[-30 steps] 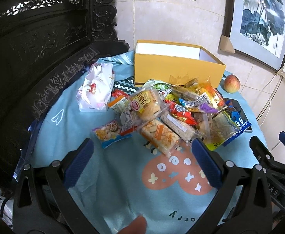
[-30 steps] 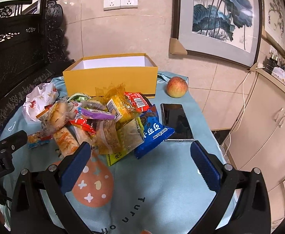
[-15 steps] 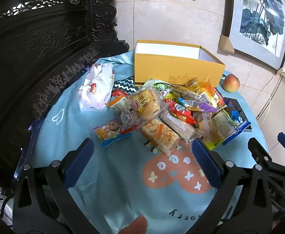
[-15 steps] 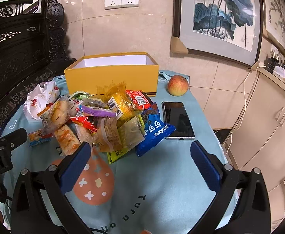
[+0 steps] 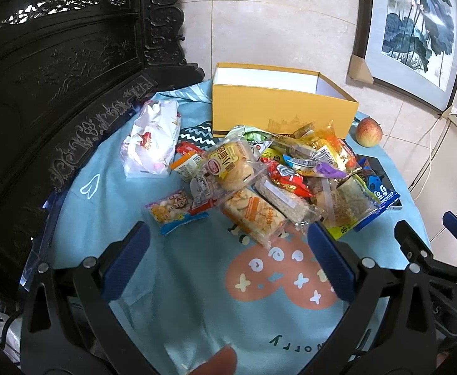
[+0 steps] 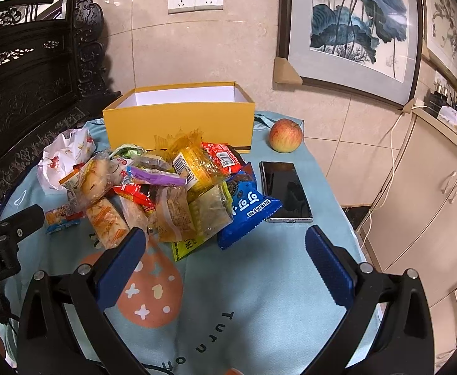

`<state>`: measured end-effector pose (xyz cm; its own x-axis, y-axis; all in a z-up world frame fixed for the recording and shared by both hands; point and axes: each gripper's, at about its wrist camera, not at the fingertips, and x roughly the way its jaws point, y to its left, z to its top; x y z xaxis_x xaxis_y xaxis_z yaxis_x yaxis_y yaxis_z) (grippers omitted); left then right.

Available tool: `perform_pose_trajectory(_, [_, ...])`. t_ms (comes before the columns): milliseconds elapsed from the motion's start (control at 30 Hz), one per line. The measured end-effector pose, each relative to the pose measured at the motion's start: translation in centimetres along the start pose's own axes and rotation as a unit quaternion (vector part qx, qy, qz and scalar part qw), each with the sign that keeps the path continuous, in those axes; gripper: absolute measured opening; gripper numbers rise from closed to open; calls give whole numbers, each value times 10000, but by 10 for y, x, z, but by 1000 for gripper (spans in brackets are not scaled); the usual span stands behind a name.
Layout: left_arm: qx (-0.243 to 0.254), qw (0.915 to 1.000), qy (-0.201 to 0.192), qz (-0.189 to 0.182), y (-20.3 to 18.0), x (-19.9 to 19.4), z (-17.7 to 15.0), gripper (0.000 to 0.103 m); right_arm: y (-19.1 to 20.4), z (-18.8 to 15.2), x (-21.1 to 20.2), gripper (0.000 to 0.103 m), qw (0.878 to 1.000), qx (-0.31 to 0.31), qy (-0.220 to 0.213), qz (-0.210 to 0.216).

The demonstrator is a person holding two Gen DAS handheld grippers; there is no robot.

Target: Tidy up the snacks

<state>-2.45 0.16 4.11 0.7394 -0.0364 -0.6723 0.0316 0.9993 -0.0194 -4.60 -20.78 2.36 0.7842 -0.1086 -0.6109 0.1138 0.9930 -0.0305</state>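
Note:
A heap of wrapped snacks [image 5: 269, 181] [image 6: 165, 193] lies mid-table on a light blue cloth [image 5: 197, 297], in front of an open yellow box [image 5: 278, 106] [image 6: 181, 122] with a white inside. A blue cookie pack [image 6: 247, 206] sticks out at the heap's right, and a small yellow-blue pack [image 5: 175, 211] lies at its left. My left gripper [image 5: 228, 250] hovers open just short of the heap, nothing between its fingers. My right gripper [image 6: 225, 250] is open too, near the blue pack. In the left wrist view, the right gripper [image 5: 428, 237] shows at the right edge.
A white crumpled bag [image 5: 153, 140] lies at the left, an apple [image 6: 286, 136] and a black phone [image 6: 286, 190] at the right. Dark carved furniture [image 5: 56, 93] borders the table's left. Cream cabinets [image 6: 431, 193] stand to the right, below framed pictures on the tiled wall.
Both grippers have crept slightly forward toward the heap and stay open. The snacks have not moved.

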Motion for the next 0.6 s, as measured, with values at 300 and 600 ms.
perform_pose_trajectory(300, [27,10000,-27,-20,-3,0,-1,101,-1,-1,0,102,10000,13,19,2])
perform_pose_trajectory(600, [34,10000,-22,-35,-6,-1,-1,101,-3,-2,1,102,10000,16,39,-26])
